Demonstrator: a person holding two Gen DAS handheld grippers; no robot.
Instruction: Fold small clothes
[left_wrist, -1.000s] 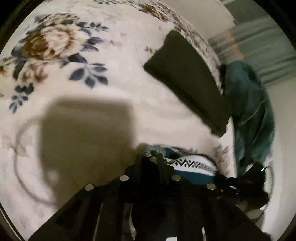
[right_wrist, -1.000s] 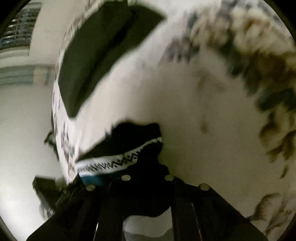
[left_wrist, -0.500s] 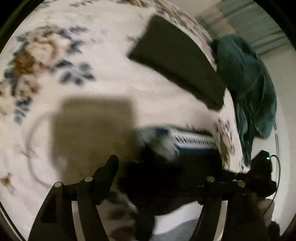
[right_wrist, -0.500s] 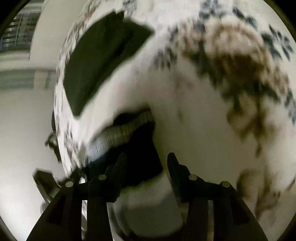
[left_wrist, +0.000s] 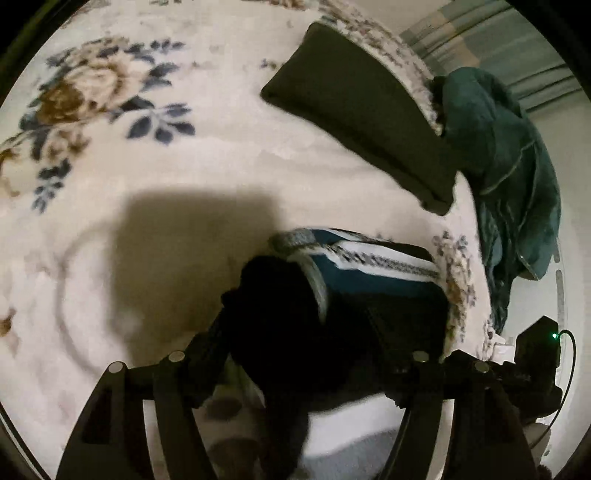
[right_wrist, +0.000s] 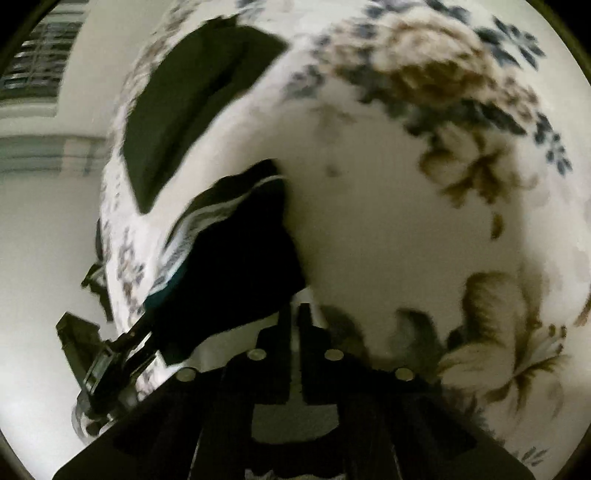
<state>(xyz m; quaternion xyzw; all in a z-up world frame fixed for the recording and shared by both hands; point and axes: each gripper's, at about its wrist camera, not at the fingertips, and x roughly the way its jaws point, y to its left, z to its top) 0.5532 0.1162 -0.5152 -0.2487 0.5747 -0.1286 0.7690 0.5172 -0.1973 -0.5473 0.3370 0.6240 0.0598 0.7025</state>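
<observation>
I am holding my left gripper (left_wrist: 306, 339) wide open, its fingers straddling the small dark garment (left_wrist: 332, 306) without pinching it. My right gripper (right_wrist: 295, 325) is showing its fingers drawn nearly together with only a thin gap and, as far as I can tell, no cloth between them, the garment's dark fold lying just beside its left finger. The garment, black with teal and a white zigzag band (left_wrist: 384, 258), is lying bunched close to the near edge of the floral bedspread (left_wrist: 184, 166). I am judging it light, soft and floppy, likely to slump if lifted by one point, so I am favouring the ribbed hem corners as holds. Further back a dark folded piece (left_wrist: 362, 118) is resting toward the far edge, and a teal cloth (left_wrist: 509, 155) is hanging off the bed's side beyond it.
</observation>
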